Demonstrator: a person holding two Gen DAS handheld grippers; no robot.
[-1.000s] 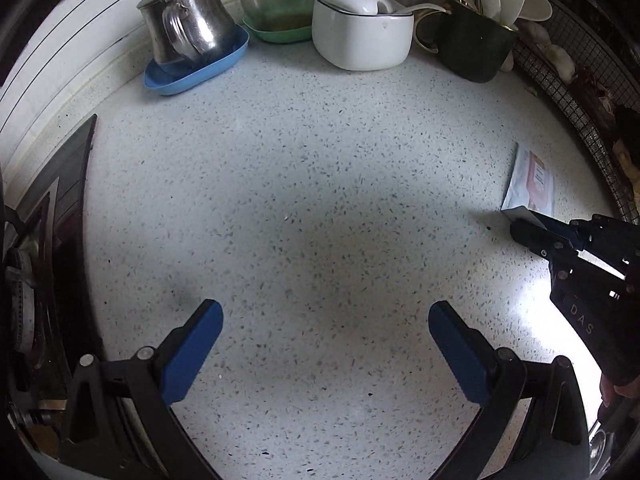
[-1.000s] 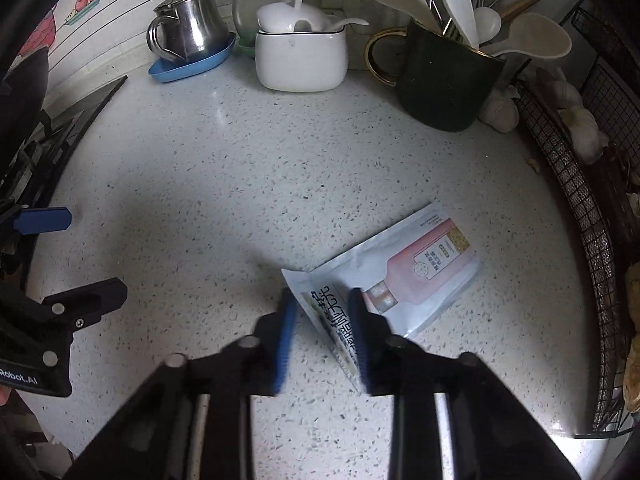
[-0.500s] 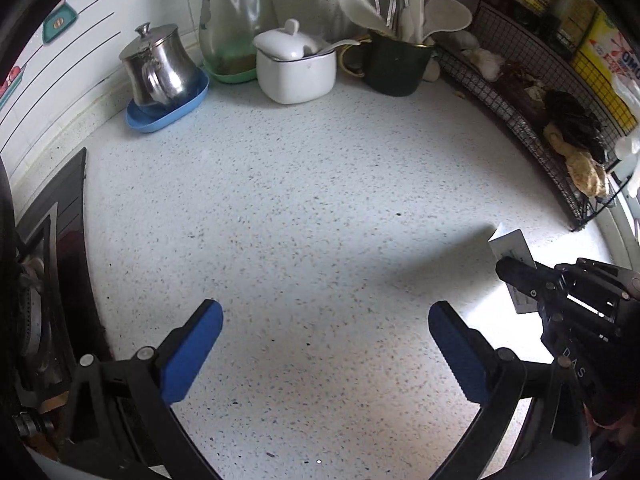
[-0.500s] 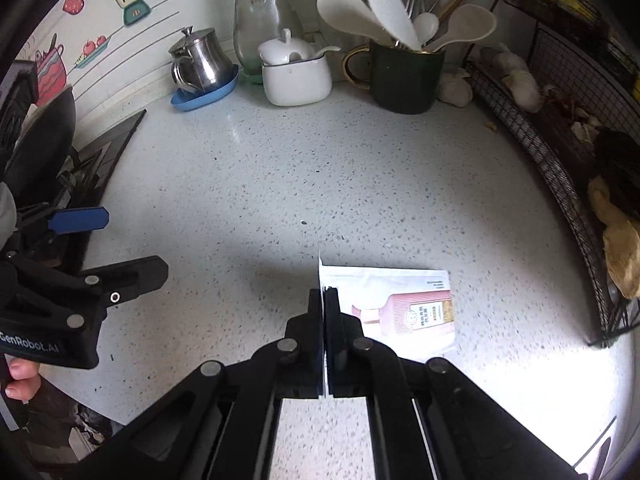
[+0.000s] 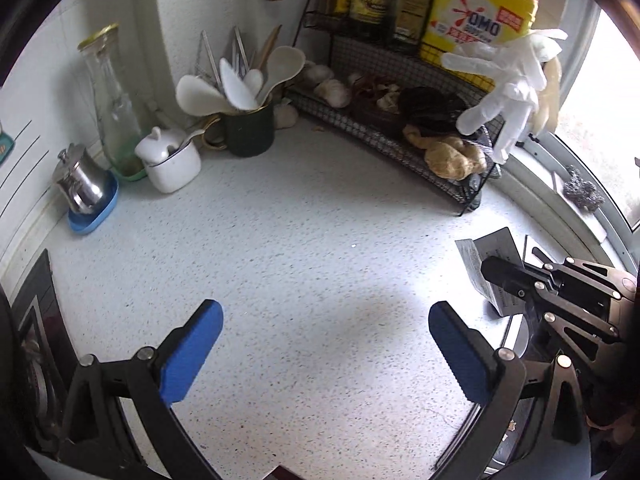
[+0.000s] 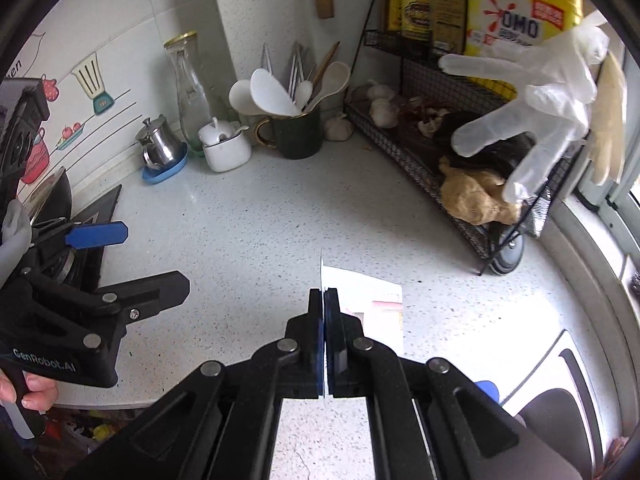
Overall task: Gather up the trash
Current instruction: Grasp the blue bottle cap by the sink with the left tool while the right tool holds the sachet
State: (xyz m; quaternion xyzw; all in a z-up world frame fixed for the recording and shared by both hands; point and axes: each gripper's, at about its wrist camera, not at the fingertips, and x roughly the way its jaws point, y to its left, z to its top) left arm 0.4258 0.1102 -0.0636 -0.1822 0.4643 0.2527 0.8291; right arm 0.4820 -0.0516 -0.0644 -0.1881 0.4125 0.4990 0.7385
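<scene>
Above speckled counter (image 5: 304, 248), right tool (image 6: 324, 300) clamping packet (image 6: 376, 304), left tool (image 5: 324, 344) wide, empty, wire rack (image 5: 400, 144) behind.

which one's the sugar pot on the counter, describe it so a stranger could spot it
Look to the back of the speckled counter, along the wall. In the row there, between the steel jug on its blue dish and the dark green mug full of spoons, sits the pot. It is the only white, squarish one, with a knobbed lid.
</scene>
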